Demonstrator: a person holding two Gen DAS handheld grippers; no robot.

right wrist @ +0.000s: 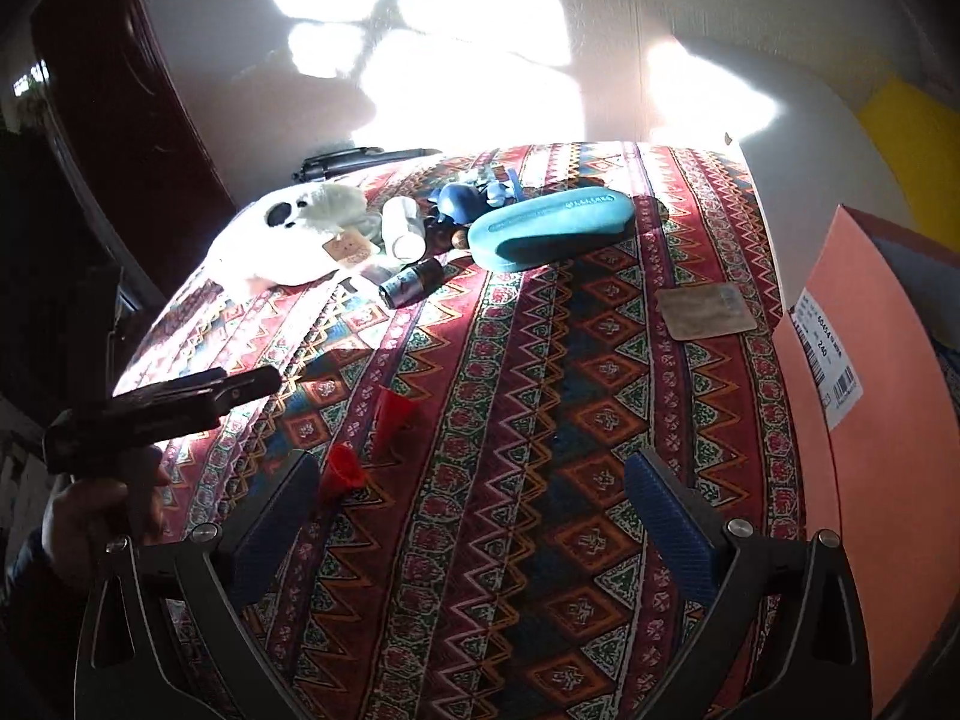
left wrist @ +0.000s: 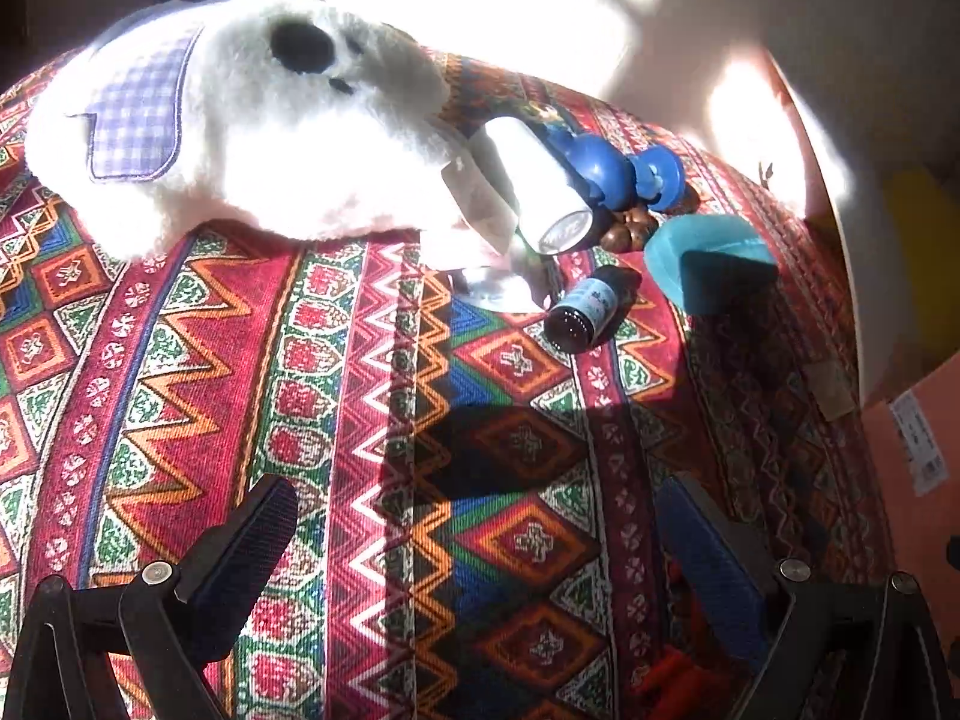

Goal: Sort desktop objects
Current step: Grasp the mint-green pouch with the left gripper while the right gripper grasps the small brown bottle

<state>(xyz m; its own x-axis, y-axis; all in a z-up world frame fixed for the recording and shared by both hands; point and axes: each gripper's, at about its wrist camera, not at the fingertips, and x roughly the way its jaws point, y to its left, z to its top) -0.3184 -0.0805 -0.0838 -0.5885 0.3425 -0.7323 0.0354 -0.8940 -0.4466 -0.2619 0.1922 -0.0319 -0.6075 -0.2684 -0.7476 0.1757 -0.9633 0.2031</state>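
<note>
A white plush dog lies at the far left of the patterned tablecloth. Beside it lie a white bottle, a dark glass bottle, a blue toy figure and a teal case. Two red cone pieces lie near the right gripper's left finger. My left gripper is open over bare cloth, short of the bottles. My right gripper is open, empty. In the right wrist view the left gripper is seen, held by a hand.
A tan square pad lies near the right table edge. An orange cardboard box with a barcode label stands off the right side. Brown nuts sit behind the bottles. A dark object lies at the far edge, by the wall.
</note>
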